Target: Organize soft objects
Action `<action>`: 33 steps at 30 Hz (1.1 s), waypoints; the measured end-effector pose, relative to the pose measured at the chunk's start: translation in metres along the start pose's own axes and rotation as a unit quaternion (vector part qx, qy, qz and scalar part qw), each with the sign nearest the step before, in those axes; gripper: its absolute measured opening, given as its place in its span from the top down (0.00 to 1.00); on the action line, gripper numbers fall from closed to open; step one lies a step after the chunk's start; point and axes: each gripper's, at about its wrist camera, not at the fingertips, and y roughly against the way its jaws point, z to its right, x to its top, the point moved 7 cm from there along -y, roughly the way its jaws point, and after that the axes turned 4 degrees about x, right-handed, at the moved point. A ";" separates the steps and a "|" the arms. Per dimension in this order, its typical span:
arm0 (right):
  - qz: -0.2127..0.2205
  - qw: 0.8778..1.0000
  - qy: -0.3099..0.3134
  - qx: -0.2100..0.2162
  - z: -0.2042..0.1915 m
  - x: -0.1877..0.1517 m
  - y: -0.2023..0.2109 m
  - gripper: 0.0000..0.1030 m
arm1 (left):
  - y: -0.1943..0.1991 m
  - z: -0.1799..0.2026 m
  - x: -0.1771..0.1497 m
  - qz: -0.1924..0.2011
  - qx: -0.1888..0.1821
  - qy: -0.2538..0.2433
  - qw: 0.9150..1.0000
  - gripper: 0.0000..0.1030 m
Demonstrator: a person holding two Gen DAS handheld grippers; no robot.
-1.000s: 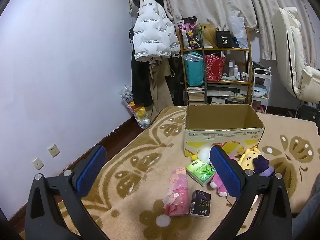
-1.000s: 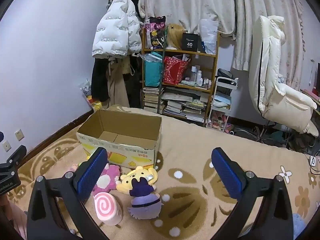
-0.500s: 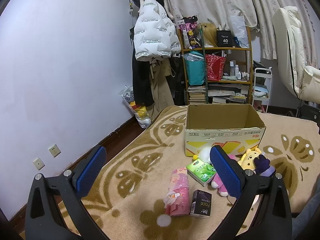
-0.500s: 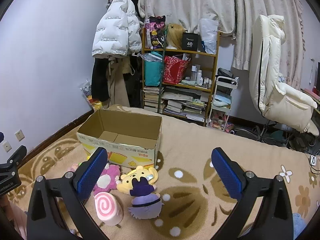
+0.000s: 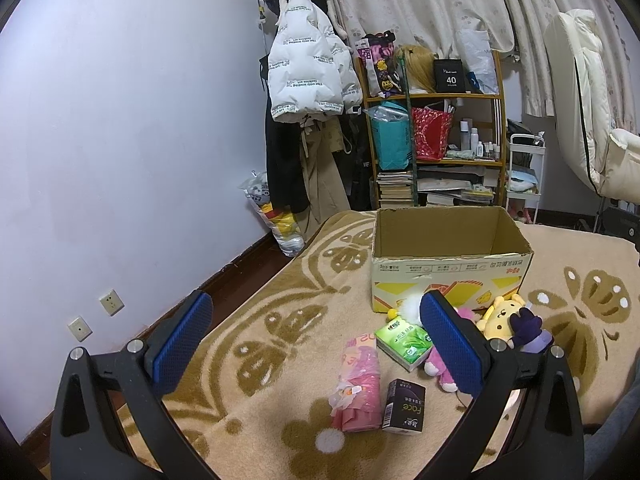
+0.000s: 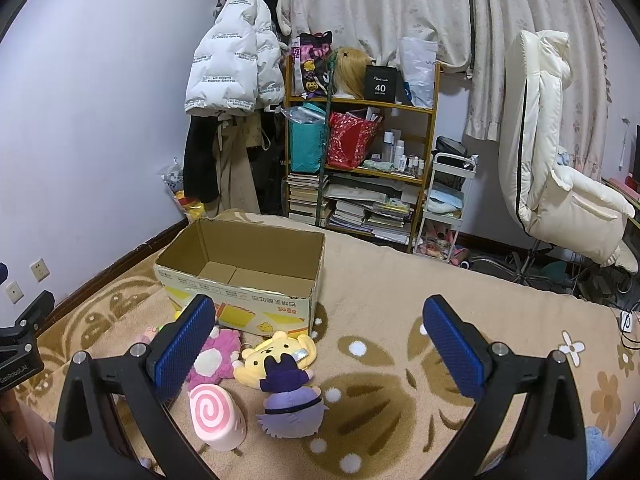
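Toys and soft packs lie in a loose cluster on the blanket (image 5: 280, 288) in front of your cardboard box (image 6: 248, 280), which stands open-topped with its long side facing you and its inside bare. Your left gripper (image 5: 316, 344) hangs spread wide with nothing between its blue pads; beyond it the pink bundle (image 5: 358, 380) lies with its long axis running away from you, the black tissue pack (image 5: 404, 406) just beside its right, and the green tissue pack (image 5: 404, 342) sits slantwise nearer the box. Your right gripper (image 6: 318, 354) is likewise wide apart and empty. In its view the pink swirl roll (image 6: 216, 416) points its spiral end up toward you, the yellow plush (image 6: 276, 356) lies on its back with its head toward the box, the purple plush (image 6: 292, 400) touches it, and the pink plush (image 6: 218, 356) lies to the left. Behind the bed stand a cluttered shelf (image 6: 360, 152), a white puffer jacket (image 6: 232, 72), curtains (image 6: 380, 4) and a cream chair (image 6: 552, 152).
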 end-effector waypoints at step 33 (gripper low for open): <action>-0.002 1.000 -0.001 0.001 0.001 -0.001 -0.001 0.00 | -0.003 -0.010 -0.006 0.002 0.002 -0.003 1.000 0.01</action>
